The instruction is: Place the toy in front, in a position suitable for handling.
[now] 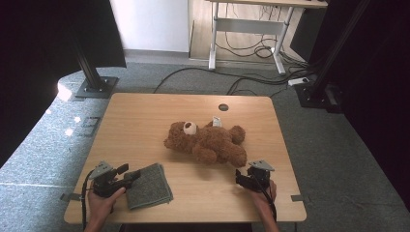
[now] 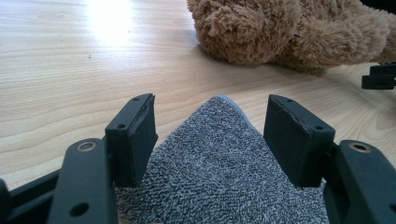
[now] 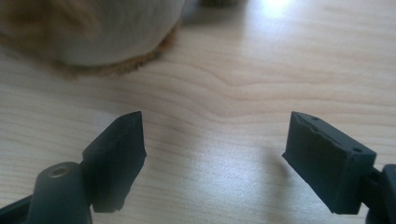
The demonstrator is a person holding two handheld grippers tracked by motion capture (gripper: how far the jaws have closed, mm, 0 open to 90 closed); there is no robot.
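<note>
From above, the left gripper [image 1: 129, 175] is lying over the near-left edge of the folded grey towel [image 1: 151, 186], while the right gripper [image 1: 241, 178] is resting just short of the brown teddy bear [image 1: 208, 141] mid-table. The left gripper view is showing the towel's corner sitting between spread jaws, unpinched. The right gripper view is showing wide jaws over bare wooden table [image 3: 243, 65].

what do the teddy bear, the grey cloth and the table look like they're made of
Teddy bear: brown plush, likely synthetic, judging by its long, shaggy, clumped pile in the left gripper view.
Grey cloth: looks like terry towelling; its mottled grey surface shows small loops and it lies folded flat.
Table: pale wood or wood-look laminate; grain lines run across a smooth top that reflects a soft glare. Which one cannot be told.
</note>
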